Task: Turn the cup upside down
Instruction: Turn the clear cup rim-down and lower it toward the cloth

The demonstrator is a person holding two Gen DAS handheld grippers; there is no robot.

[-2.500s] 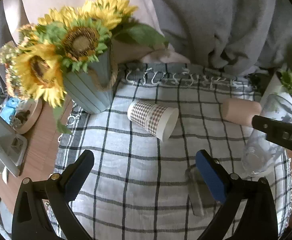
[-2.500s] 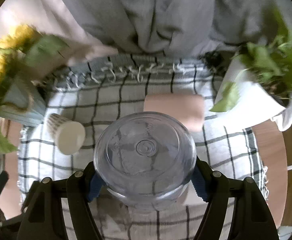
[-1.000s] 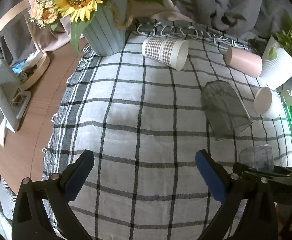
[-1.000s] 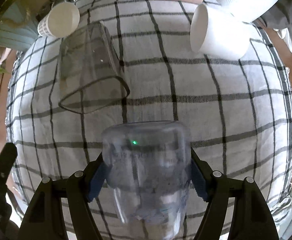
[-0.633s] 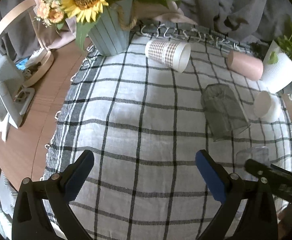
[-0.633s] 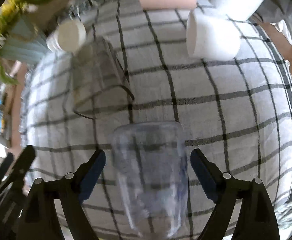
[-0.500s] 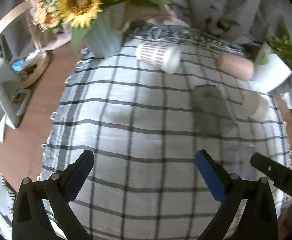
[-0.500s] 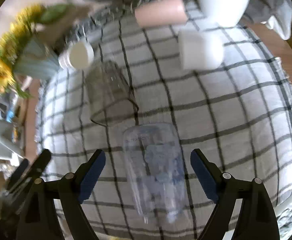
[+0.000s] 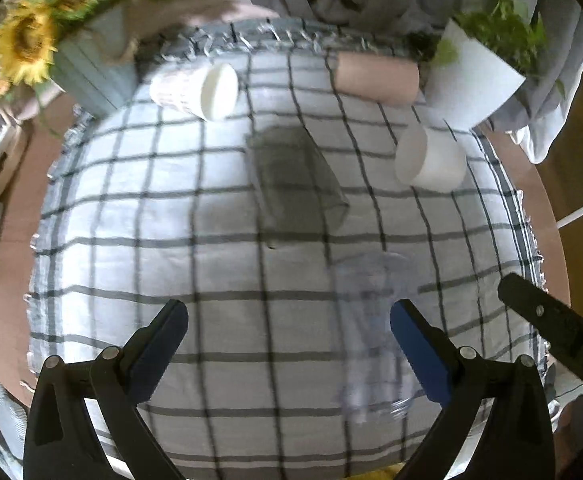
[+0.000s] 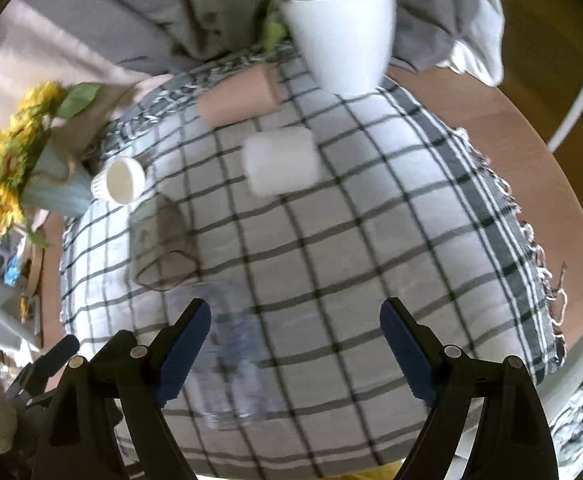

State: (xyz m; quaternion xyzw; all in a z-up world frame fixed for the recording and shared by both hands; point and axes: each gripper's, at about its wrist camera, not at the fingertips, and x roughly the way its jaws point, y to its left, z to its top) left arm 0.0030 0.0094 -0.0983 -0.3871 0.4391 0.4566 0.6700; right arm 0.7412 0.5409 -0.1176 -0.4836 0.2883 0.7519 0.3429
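Clear cup let go since the earlier frames; right gripper (image 10: 295, 342) drawn back, jaws spread, nothing held.

The clear cup (image 10: 227, 356) is seen standing base-up on the checked cloth (image 10: 371, 240), just beside the right gripper's left finger, judged set there as flipped. The left gripper (image 9: 287, 344) is also spread and empty. The cup's rim is motion-blurred; full contact cannot be confirmed. The smoky cup (image 9: 295, 176), white cup (image 9: 429, 160) and pink cup (image 9: 377, 76) lie sideways, presumably awaiting flipping.

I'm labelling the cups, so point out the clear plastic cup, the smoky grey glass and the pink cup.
clear plastic cup (image 9: 375, 332), left wrist view, its side wall.
smoky grey glass (image 9: 291, 176), left wrist view, mid-body.
pink cup (image 10: 237, 98), right wrist view, its side.
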